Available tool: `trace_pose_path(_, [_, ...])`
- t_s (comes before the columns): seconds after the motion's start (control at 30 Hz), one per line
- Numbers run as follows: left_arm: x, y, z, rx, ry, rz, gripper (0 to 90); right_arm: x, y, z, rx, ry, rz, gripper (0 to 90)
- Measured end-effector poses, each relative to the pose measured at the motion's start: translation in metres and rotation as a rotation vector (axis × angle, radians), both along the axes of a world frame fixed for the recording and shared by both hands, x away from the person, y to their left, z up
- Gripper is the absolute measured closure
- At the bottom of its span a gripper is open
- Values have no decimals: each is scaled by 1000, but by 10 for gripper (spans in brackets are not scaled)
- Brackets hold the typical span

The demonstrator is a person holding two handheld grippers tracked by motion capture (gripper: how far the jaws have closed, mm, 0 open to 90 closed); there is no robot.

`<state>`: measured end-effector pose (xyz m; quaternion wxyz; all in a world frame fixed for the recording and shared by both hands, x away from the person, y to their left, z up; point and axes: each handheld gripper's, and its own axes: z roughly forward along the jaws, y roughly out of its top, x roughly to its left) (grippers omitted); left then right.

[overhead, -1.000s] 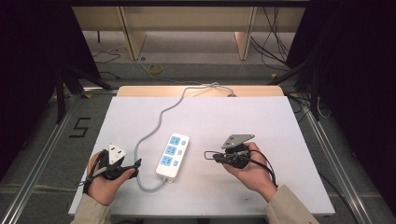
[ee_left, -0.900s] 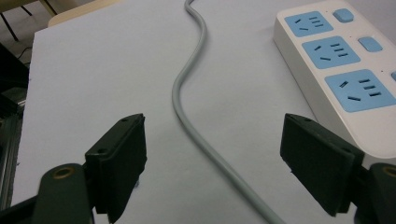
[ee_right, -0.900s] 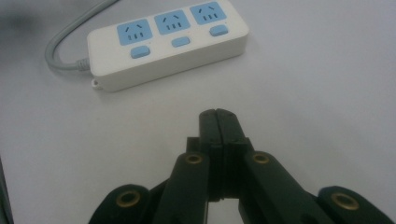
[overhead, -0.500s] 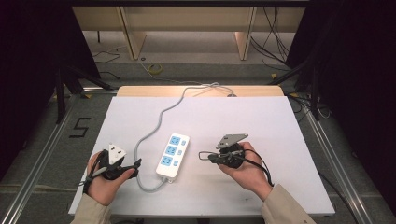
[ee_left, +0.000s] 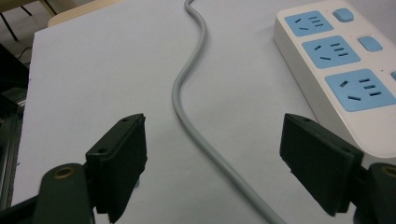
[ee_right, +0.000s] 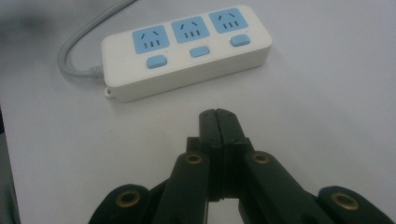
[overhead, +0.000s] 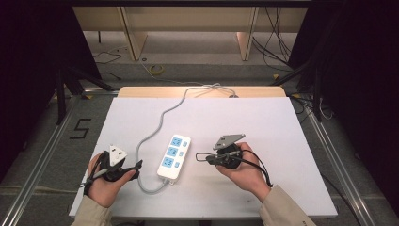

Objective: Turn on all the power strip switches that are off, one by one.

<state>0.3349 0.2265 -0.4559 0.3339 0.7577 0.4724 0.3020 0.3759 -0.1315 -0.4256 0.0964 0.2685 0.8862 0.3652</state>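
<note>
1. You work under even overhead light; the white table (overhead: 291,141) reads bright while black curtains flank it.
2. Your hands cast only faint, soft shadows.
3. In the right gripper view the jaws stay soft, the power strip (ee_right: 187,49) sharper, the top-left corner blurred.
4. The left gripper view looks crisp, without glare.

The gripper (ee_left: 212,170) rises from the bottom of the frame with its two black jaws far apart, one at lower left, one at lower right, nothing held between them. A grey cable (ee_left: 189,79) winds from top centre down between the jaws across the white table (ee_left: 93,70). At upper right lies a white power strip (ee_left: 336,60) with three blue sockets and blue switches; the right jaw overlaps its near edge.
</note>
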Motion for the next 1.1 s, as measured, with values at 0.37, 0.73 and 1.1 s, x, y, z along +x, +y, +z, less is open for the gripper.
trace_pose_path(0.37, [0,0,0,1,0,1,228,1,14,-1,-5,8,25,900])
trace_pose_path(0.73, [0,0,0,10,5,-6,229,3,30,-4,-1,16,49,900])
trace_pose_path(1.1, [0,-1,0,9,3,-7,230,7,43,-3,-10,23,70,900])
